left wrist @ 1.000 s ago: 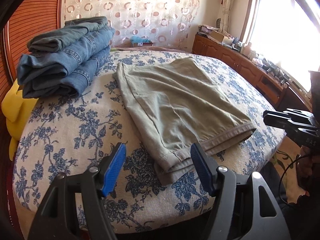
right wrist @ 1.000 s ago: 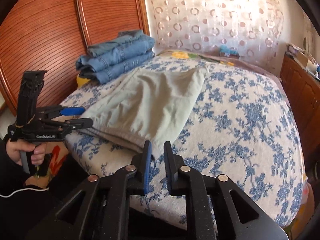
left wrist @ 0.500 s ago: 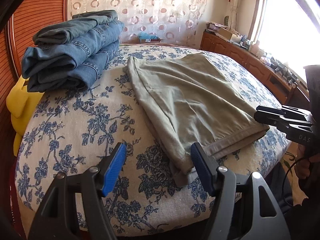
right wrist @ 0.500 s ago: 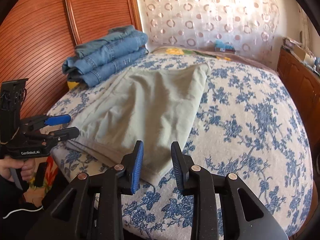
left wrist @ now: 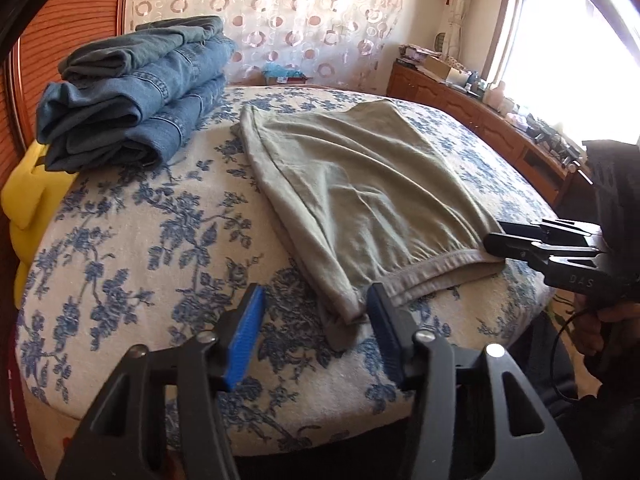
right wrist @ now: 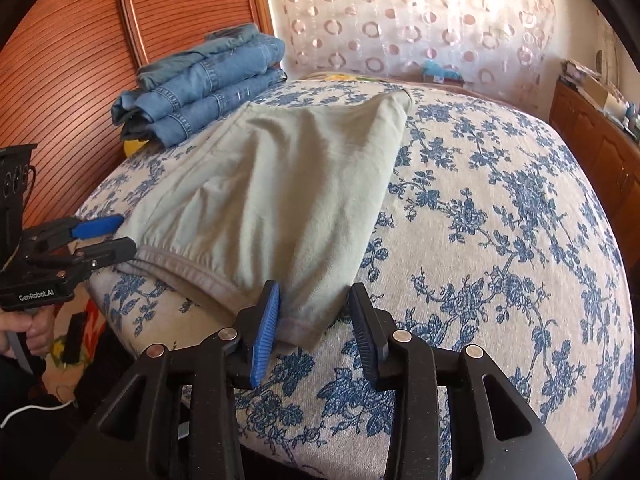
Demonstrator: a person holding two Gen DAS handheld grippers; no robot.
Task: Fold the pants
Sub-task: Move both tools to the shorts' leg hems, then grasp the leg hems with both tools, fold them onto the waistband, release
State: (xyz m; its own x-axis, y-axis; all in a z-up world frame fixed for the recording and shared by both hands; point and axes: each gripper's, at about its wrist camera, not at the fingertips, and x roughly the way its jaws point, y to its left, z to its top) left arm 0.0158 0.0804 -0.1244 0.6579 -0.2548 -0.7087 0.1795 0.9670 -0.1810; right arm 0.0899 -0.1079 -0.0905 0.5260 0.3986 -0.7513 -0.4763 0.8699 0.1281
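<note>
White lettering "GenRobot.AI" stands on the left claw body, and "DAS" shows on the right claw body.

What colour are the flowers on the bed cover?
Blue flowers on a white bed cover, clearest in the right wrist view.

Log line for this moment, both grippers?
left gripper: open, at pants hem corner | right gripper: open, straddling other hem corner | pants flat on bed
</note>
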